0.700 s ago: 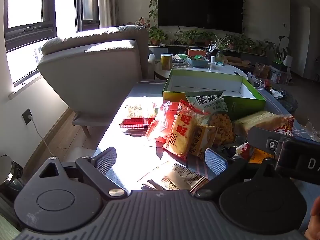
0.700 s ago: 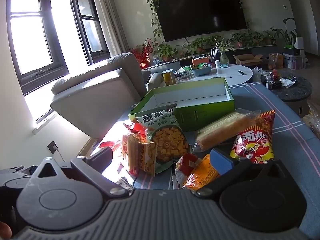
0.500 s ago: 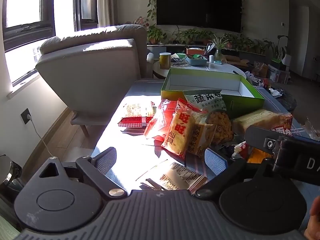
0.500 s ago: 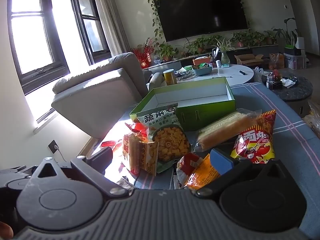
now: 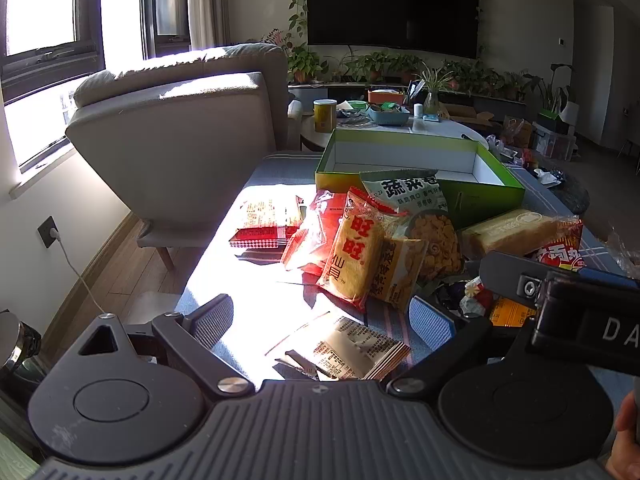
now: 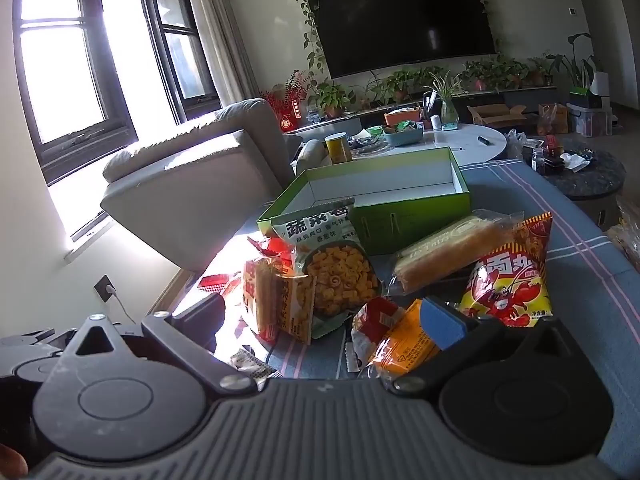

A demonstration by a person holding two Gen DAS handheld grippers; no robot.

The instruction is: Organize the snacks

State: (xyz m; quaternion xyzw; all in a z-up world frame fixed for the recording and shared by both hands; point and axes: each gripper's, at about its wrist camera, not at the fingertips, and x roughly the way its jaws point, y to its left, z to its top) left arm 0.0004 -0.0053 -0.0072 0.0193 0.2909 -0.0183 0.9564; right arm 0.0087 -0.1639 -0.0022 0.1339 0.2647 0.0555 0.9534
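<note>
Several snack packs lie in a pile on the blue striped table [image 6: 580, 280] in front of an empty green box [image 5: 408, 156] [image 6: 376, 192]. A yellow-red rice cracker pack [image 5: 356, 252], a green vegetable-ring bag [image 5: 416, 208] [image 6: 332, 256], a bread pack [image 6: 452, 248], a lobster chip bag [image 6: 512, 276] and an orange pack [image 6: 404, 344] show. My left gripper [image 5: 320, 320] is open over a silvery flat pack [image 5: 352, 348]. My right gripper [image 6: 320, 316] is open just before the orange pack.
A flat red box [image 5: 268, 220] lies in sunlight at the table's left. A grey armchair [image 5: 180, 132] stands left of the table. A white round table [image 6: 460, 140] with a yellow can and clutter is behind the box. A dark side table [image 6: 584, 176] is right.
Both grippers have drifted slightly; the views shifted a little. Nothing was grasped or moved.
</note>
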